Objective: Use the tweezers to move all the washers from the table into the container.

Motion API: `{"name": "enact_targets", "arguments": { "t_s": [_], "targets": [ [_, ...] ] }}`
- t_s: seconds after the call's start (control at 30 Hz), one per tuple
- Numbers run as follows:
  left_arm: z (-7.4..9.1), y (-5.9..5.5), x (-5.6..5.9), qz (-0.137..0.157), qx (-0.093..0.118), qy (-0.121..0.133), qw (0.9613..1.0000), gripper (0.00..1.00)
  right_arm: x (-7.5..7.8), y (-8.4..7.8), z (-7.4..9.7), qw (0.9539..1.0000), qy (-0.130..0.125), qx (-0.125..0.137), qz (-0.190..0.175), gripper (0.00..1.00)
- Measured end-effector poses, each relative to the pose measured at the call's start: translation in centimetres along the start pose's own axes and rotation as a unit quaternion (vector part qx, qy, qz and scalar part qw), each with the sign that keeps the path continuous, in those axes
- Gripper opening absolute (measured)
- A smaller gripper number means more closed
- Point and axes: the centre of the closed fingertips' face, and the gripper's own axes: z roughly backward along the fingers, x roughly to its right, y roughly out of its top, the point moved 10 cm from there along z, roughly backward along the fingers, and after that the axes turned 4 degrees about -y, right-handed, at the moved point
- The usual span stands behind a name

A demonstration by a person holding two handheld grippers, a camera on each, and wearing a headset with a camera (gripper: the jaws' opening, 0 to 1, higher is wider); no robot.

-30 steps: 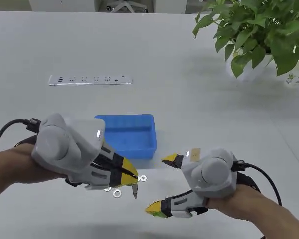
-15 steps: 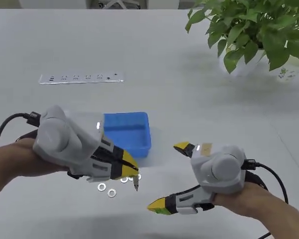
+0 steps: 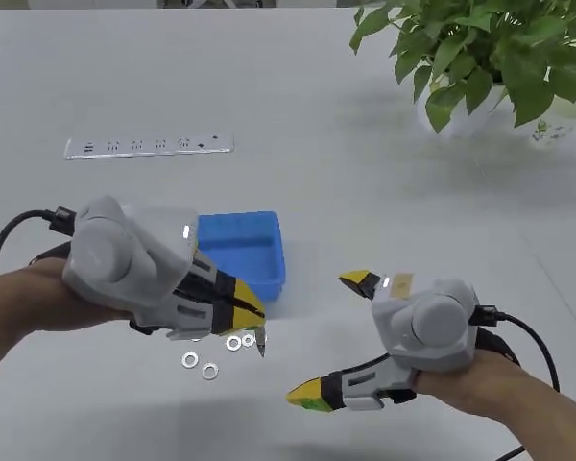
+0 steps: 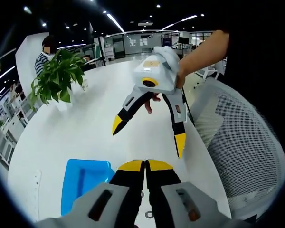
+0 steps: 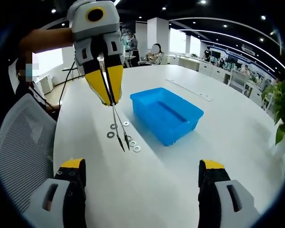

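Noting left tongs (image 3: 246, 310) clenched on tweezers (image 5: 116, 121), right tongs (image 3: 330, 337) released. We judge washers (image 5: 137, 148) light, stiff, slippery: pinch 1 rim through its hole.

Head view looks down from above and behind the hands onto the white surface (image 3: 365, 192), close over the left tool (image 3: 250, 313) and right tool (image 3: 328, 337). The left gripper view, low over the surface, faces the right tool and a plant (image 4: 54, 78) beyond. The right gripper view faces back at the left tool, its tweezers (image 5: 118, 126) and the washers (image 5: 137, 148). All three share the blue bin (image 3: 240, 245).
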Motion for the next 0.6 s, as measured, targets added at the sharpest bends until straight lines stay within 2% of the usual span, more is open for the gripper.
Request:
{"name": "enact_targets", "arguments": {
  "t_s": [0.6],
  "targets": [
    [-0.03,-0.57,-0.92,0.003,-0.003,0.006,1.0,0.05,-0.18,-0.34,-0.32,1.0,0.005,-0.007,-0.003,0.99]
  ]
}}
